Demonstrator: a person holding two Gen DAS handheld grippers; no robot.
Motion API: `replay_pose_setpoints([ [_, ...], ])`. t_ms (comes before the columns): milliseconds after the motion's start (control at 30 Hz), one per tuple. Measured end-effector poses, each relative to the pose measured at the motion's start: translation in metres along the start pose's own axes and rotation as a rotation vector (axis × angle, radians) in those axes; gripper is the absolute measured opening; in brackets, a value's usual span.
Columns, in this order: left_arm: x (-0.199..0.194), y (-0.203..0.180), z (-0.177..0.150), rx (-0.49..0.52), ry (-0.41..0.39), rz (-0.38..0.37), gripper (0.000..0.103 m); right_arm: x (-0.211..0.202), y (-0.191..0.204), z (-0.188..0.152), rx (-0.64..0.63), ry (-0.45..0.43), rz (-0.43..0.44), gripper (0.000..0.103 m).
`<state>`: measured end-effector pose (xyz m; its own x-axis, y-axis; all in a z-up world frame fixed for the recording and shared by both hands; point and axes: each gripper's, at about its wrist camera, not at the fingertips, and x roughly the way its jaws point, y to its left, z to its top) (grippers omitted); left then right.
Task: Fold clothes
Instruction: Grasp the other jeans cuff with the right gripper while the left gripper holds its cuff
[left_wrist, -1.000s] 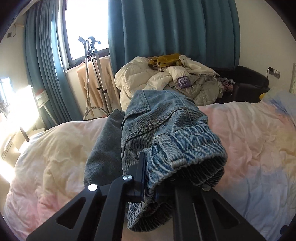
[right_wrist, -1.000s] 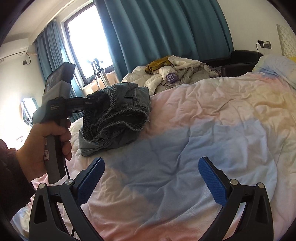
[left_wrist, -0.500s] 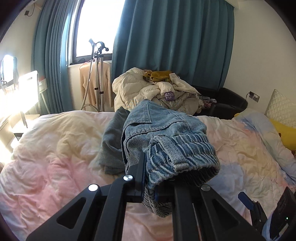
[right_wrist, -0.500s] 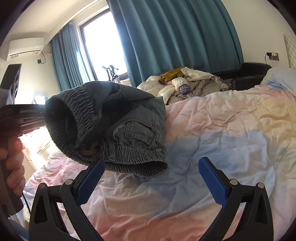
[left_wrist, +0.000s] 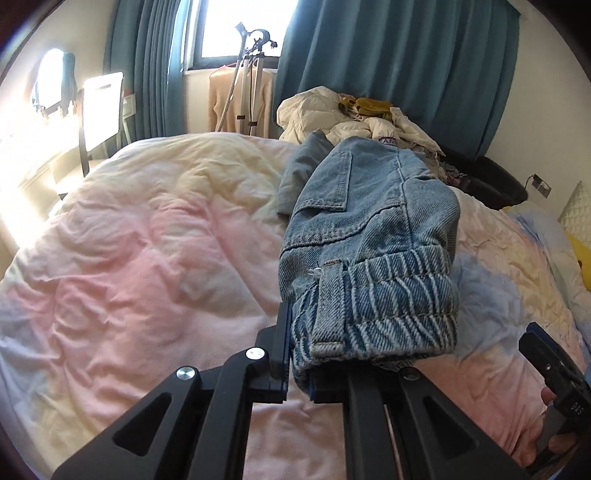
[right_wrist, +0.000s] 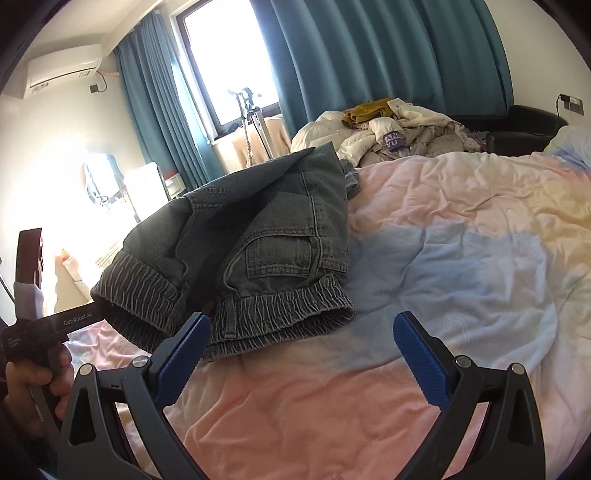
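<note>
The jeans (left_wrist: 369, 251) hang bunched over the bed (left_wrist: 147, 258), gathered waistband nearest, lower folds sagging toward the pastel duvet. Beyond them a heap of pale clothes (left_wrist: 354, 122) sits at the bed's far edge, with a garment steamer (left_wrist: 251, 81) by the window and teal curtains (left_wrist: 399, 66) behind. The left gripper (left_wrist: 297, 354) has its fingers clamped nearly together on the waistband. The right gripper (right_wrist: 299, 354) is just beside the jeans, blue fingers (right_wrist: 184, 350) spread wide, gripping nothing, the duvet bare between them.
</note>
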<state>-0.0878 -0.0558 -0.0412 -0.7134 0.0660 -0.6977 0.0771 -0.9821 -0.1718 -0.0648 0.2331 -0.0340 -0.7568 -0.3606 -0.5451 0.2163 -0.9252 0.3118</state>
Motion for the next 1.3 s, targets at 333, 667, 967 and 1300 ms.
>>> replay_pose_setpoints([
  [333, -0.009, -0.010, -0.017, 0.010, 0.016, -0.014, 0.015, 0.034, -0.029, -0.003, 0.204, 0.109, 0.100, 0.094],
  [667, -0.046, -0.011, -0.028, -0.025, -0.078, -0.131, 0.038, 0.086, -0.047, 0.005, 0.290, 0.164, 0.134, 0.080],
  [967, -0.057, -0.015, -0.019, -0.026, -0.193, -0.251, 0.052, 0.135, -0.059, -0.002, 0.325, 0.223, 0.177, 0.072],
  [1300, -0.027, -0.042, -0.019, 0.096, -0.126, -0.284, 0.053, 0.130, -0.041, 0.006, 0.259, 0.221, 0.152, 0.060],
])
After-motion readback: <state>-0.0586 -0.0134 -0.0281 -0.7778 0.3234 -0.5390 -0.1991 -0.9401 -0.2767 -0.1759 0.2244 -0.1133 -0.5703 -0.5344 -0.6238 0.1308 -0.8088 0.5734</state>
